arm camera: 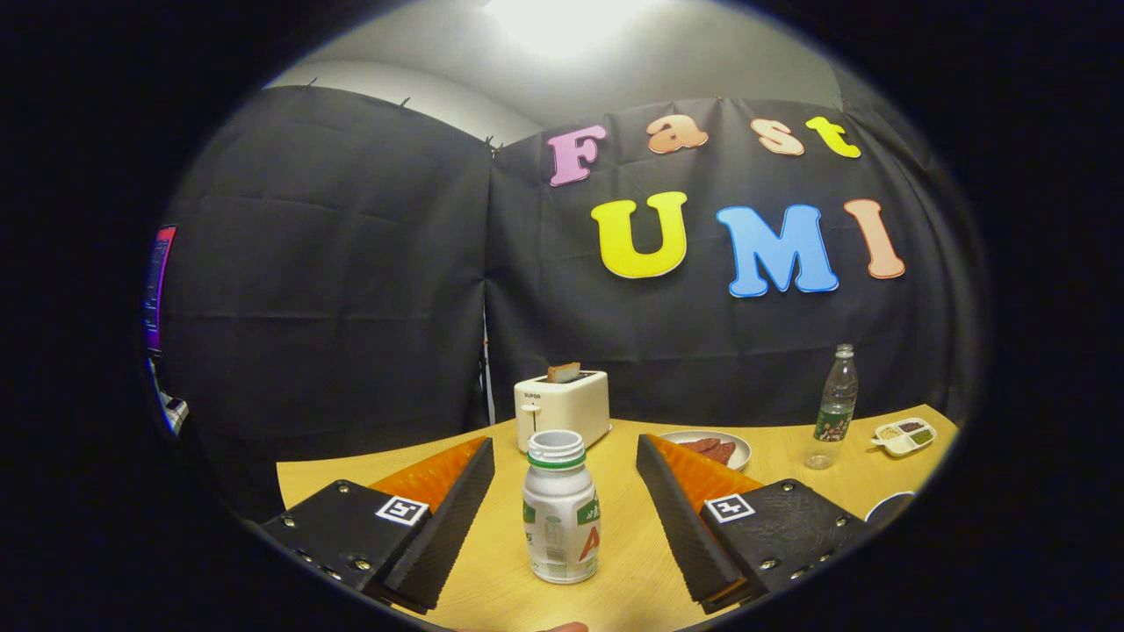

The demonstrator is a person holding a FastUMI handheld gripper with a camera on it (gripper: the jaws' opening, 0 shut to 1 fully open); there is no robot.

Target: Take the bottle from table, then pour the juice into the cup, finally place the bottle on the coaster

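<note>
Bottle: a small white juice bottle (560, 509) stands upright on the wooden table (790, 456). It has no cap; the round mouth is open at the top, with a green ring just under it. A label with green and red marks goes around the body.
Place of bottle: it is between the two fingers, about in the middle of the gap, and apart from both of them.
Gripper: the gripper (562, 518) is wide open. The left finger (448, 509) and the right finger (680, 518) stand on each side of the bottle with table surface visible between each finger and the bottle. Nothing is held.
Markers: each finger base carries a small square black-and-white marker.
Toaster: a white toaster (562, 408) stands beyond the bottle, near the far edge of the table, with a slice of toast (564, 372) standing out of its slot.
Plate: a white plate (713, 449) with dark red pieces of food is to the right of the toaster, beyond the tip of the right finger.
Water bottle: a clear plastic bottle (834, 408) with a green label stands upright further to the right, well apart from the juice bottle.
Small dish: a white divided dish (906, 435) with several fillings is just beside the water bottle, on its right.
Dark round thing: part of a dark round object (889, 506) shows at the table edge by the right finger base; what it is I cannot tell.
Wall: black cloth hangs behind the table.
</note>
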